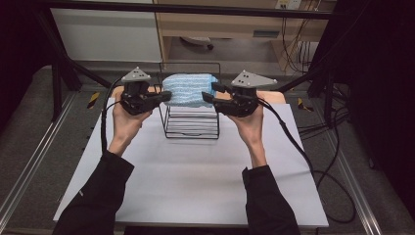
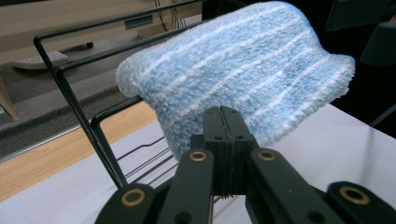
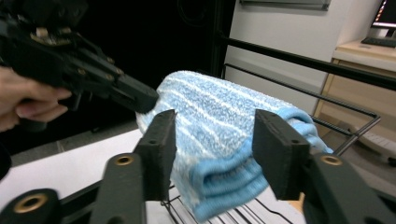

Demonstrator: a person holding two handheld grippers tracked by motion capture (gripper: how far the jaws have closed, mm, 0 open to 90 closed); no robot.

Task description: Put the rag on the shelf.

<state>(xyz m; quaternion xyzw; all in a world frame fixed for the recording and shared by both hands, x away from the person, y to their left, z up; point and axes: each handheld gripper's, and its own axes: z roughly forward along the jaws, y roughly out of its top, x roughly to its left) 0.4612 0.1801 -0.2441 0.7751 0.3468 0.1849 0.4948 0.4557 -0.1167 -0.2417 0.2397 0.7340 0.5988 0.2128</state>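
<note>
Fluffy blue towel (image 1: 189,89) with white stripes, folded, lies draped over the top of a black wire rack (image 1: 191,125) standing at the far middle of the white table (image 1: 195,181). The left hand-held gripper (image 1: 165,96) has its jaws pressed together, their tips right at the towel's left end; I cannot tell whether any cloth is pinched between them. The right hand-held gripper (image 1: 209,94) stands wide, its jaws set either side of the towel's folded right end. Rack bars rise behind the towel, a wooden strip (image 2: 70,154) edges the table beyond it, and black cables (image 1: 318,161) trail off right.
</note>
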